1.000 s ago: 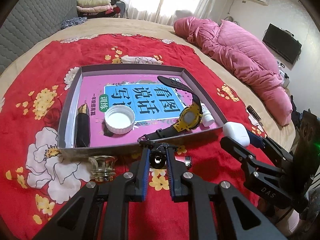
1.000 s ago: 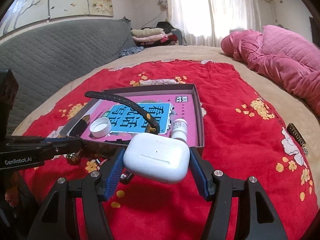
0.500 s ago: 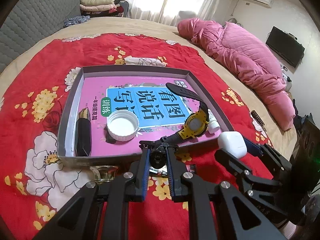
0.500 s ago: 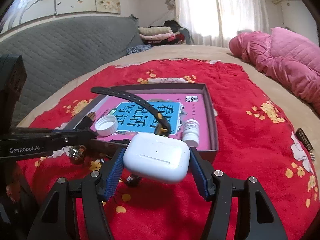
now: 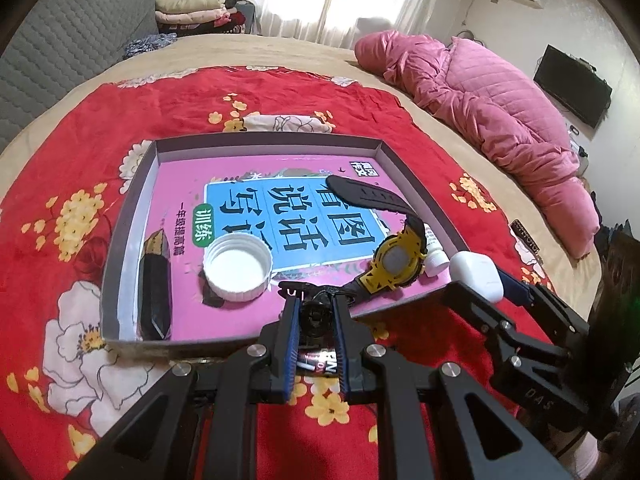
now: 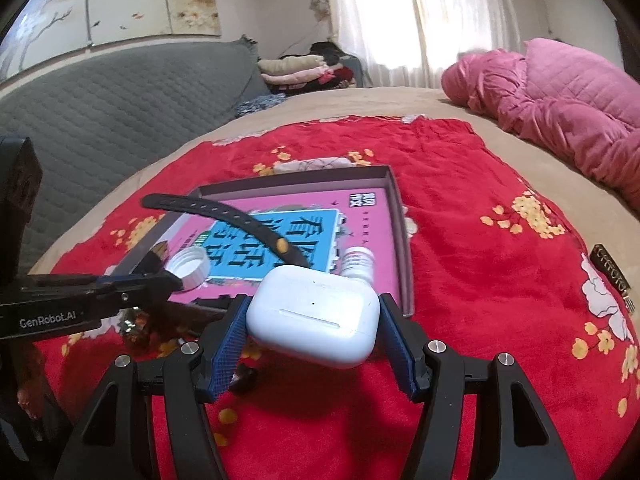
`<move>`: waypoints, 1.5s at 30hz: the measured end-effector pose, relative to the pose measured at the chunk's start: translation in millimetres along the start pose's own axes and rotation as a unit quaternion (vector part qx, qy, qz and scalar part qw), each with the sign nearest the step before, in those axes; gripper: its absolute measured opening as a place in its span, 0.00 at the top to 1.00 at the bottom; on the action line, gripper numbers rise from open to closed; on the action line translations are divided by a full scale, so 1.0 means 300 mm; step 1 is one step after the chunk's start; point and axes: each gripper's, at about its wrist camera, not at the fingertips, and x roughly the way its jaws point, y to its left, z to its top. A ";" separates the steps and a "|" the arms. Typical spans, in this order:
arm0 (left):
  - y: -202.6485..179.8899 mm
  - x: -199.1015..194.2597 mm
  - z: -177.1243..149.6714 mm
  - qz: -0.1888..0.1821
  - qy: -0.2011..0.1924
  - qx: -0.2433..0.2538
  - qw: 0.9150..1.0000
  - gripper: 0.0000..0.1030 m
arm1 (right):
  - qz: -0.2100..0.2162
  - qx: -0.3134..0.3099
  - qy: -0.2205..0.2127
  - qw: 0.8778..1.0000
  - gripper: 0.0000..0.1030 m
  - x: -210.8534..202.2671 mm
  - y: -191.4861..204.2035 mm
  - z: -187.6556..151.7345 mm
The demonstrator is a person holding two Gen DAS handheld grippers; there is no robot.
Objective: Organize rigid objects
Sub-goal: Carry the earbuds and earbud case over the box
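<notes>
Watch (image 5: 394,264) carried forward, strap pointing away.

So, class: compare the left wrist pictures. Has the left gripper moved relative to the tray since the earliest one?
Yes. The left gripper has moved forward: its tips now overlap the tray's near wall, where earlier they stopped short of it.
</notes>
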 end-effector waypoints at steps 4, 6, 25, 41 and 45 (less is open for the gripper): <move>-0.010 0.021 0.009 0.002 0.002 0.004 1.000 0.84 | -0.003 0.000 -0.001 1.000 0.37 0.015 -0.012 0.009; -0.015 0.031 0.012 0.003 0.004 0.006 1.000 0.84 | -0.004 -0.002 -0.001 1.000 0.37 0.022 -0.013 0.010; -0.032 0.093 0.026 0.011 0.020 0.012 1.000 0.84 | -0.013 -0.010 0.003 1.000 0.37 0.083 -0.027 0.031; -0.054 0.159 0.042 0.017 0.034 0.018 0.999 0.84 | -0.010 -0.027 0.015 0.999 0.37 0.118 -0.033 0.036; -0.061 0.176 0.051 0.020 0.037 0.020 0.999 0.84 | -0.009 -0.027 0.016 0.999 0.37 0.120 -0.034 0.034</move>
